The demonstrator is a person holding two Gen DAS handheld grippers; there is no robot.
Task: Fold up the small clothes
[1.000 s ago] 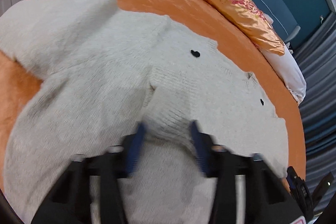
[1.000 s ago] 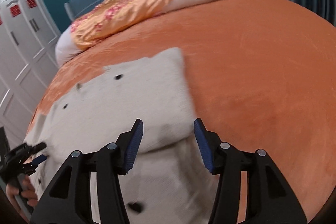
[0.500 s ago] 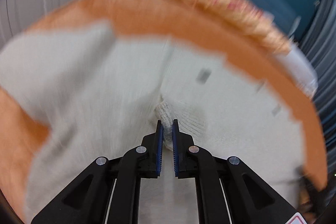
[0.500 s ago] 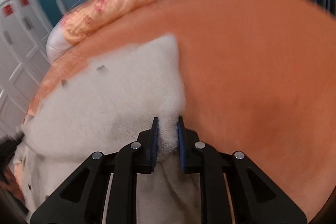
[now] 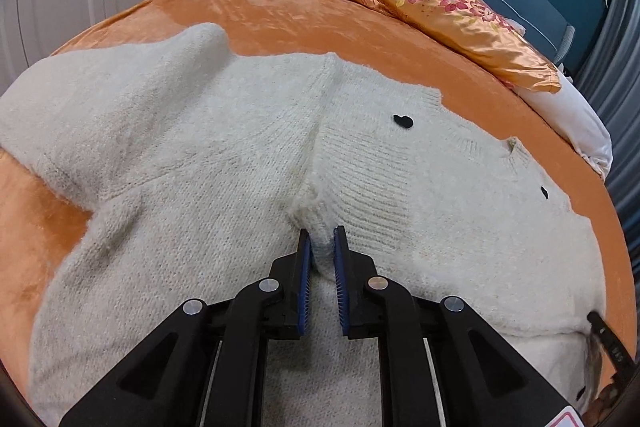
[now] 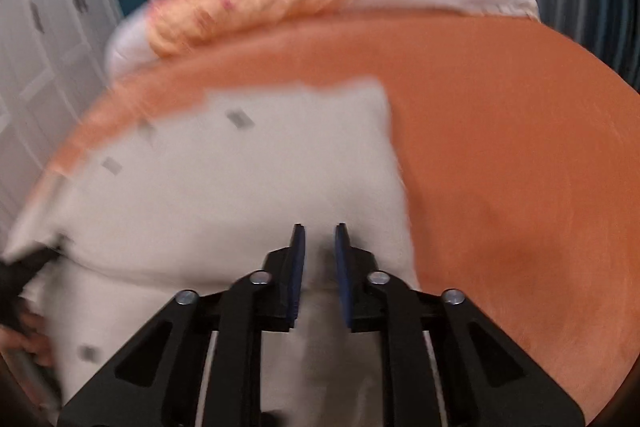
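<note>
Pinching white cardigan [image 5: 224,155]: left tool [image 5: 320,239]; right tool [image 6: 319,237].

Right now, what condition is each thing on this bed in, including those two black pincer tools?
Cream knitted cardigan: spread out, one sleeve laid across the body, not yet folded up.
Left gripper: pinching a fold of the knit, jaws easing open slightly.
Right gripper: shut on the cardigan's edge; picture blurred.
Orange plush bedspread: lying flat under the cardigan.
Orange floral satin quilt: rolled up at the head of the bed.
</note>
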